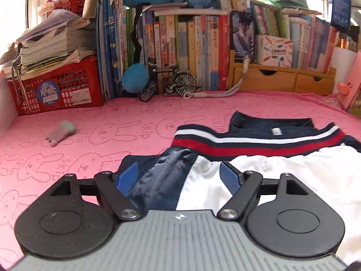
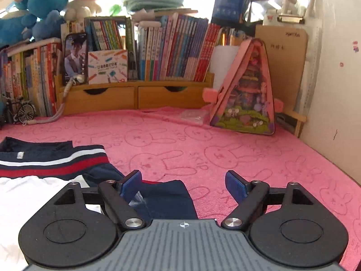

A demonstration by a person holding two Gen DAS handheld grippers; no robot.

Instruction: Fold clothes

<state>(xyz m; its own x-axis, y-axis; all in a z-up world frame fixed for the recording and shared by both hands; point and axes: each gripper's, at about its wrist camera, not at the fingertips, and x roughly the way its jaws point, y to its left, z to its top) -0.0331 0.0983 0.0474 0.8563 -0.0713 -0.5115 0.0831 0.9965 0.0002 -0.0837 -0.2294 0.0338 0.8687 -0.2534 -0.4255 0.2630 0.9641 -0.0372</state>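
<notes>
A navy and white jacket [image 1: 282, 171] with a red, white and navy striped band [image 1: 259, 144] lies on the pink bunny-print cloth [image 1: 90, 140]. My left gripper [image 1: 180, 176] is open, its blue pads either side of the jacket's navy left part, just above it. In the right wrist view the jacket [image 2: 29, 189] lies at the lower left. My right gripper [image 2: 183, 184] is open over the jacket's navy right edge [image 2: 167, 198]; its left pad is over fabric, its right pad over bare cloth.
A small grey cloth lump [image 1: 59, 133] lies at left. A red crate [image 1: 56, 88], books [image 1: 180, 52], a model bicycle [image 1: 167, 83] and wooden drawers [image 1: 282, 79] line the back. A pink triangular toy box [image 2: 246, 90] and a wall [image 2: 334, 79] stand at right.
</notes>
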